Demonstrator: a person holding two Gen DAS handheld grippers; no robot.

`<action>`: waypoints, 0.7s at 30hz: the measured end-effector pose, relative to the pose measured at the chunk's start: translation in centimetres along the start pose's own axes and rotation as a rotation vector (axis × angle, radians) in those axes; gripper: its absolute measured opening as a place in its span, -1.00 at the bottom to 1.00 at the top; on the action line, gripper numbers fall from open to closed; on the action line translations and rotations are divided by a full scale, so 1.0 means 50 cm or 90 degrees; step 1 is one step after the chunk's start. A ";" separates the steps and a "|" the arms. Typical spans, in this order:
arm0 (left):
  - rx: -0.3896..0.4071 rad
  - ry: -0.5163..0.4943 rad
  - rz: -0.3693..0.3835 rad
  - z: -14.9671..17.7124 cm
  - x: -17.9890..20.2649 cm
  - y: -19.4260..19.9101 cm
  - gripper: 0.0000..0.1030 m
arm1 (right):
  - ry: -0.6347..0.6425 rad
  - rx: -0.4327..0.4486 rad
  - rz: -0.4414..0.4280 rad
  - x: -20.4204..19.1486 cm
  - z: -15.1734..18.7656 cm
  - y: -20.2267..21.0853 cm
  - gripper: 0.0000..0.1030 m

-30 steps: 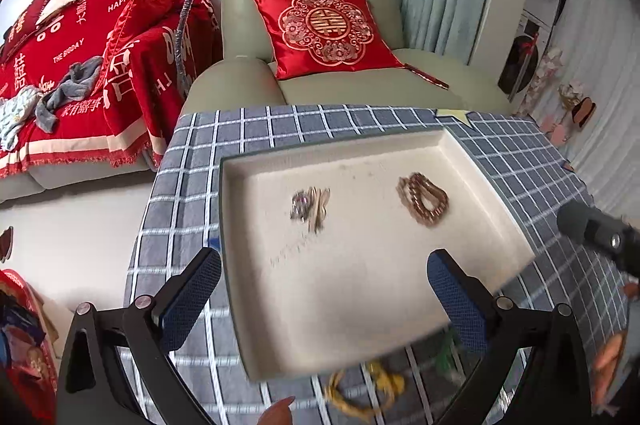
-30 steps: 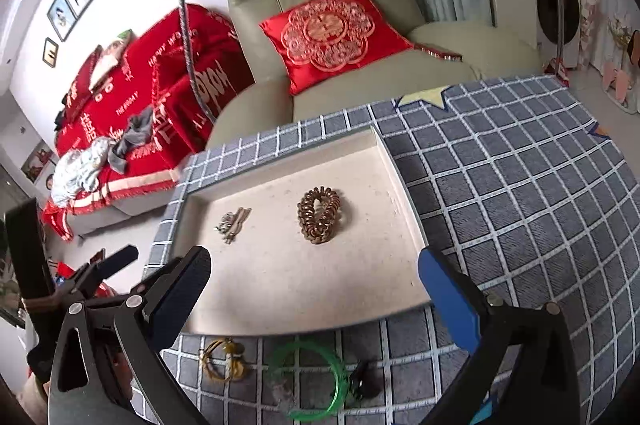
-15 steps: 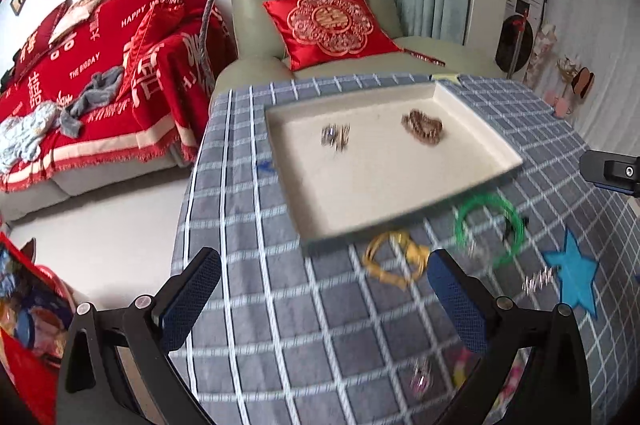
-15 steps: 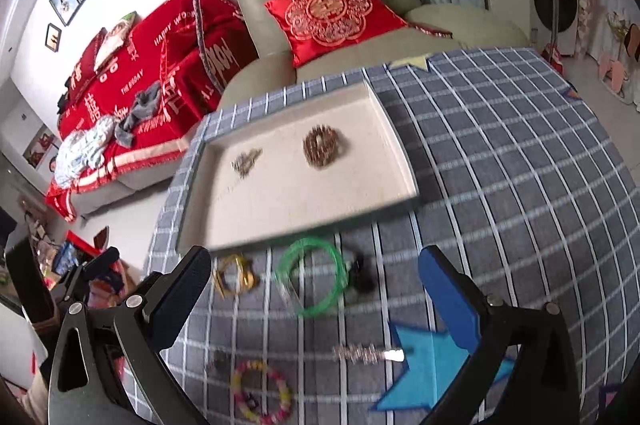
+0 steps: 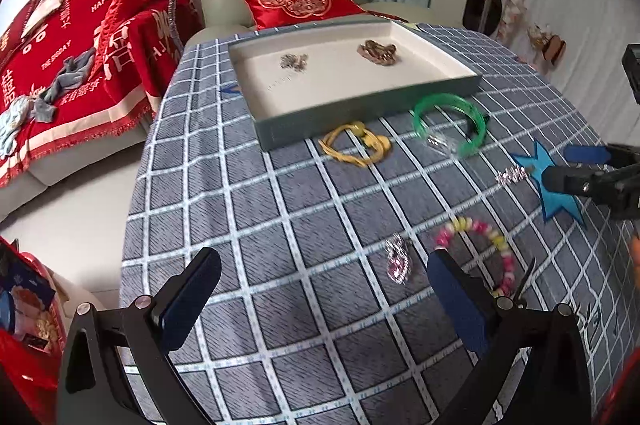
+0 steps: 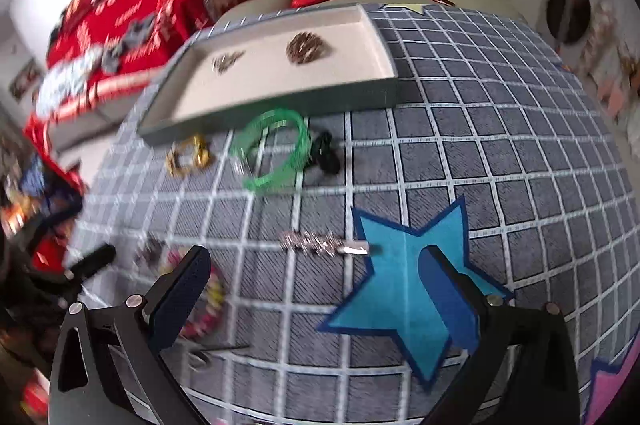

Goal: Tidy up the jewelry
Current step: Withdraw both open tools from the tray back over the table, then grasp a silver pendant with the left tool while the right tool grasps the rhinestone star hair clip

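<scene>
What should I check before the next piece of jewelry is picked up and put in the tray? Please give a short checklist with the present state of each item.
1. Left gripper open and holding nothing: ok.
2. Right gripper open and holding nothing: ok.
3. Tray has free floor: ok, only a brown bracelet and a small silver piece lie in it.
4. Silver hair clip reachable: ok, it lies flat ahead of the right gripper, one end on the blue star.
5. Pink and yellow bead bracelet free of neighbours: ok, apart from the small pink charm.
6. Right wrist view sharp: not ok, it is blurred.
</scene>
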State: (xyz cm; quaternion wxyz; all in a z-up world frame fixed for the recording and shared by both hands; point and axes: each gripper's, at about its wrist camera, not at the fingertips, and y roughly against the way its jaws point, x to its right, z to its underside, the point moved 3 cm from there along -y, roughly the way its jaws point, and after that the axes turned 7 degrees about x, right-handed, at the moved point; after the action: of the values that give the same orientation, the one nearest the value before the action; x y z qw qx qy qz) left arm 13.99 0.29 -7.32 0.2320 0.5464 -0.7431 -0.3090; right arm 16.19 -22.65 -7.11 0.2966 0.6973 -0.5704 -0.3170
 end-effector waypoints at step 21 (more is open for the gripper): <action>-0.036 -0.014 0.003 0.023 0.013 -0.039 1.00 | 0.218 -0.031 -0.020 -0.028 -0.001 -0.073 0.65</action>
State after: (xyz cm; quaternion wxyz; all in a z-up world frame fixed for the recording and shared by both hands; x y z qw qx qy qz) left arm 14.33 -0.53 -9.53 0.2397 0.5343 -0.7379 -0.3354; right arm 18.26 -20.64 -9.78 0.4011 0.7424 -0.4929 -0.2121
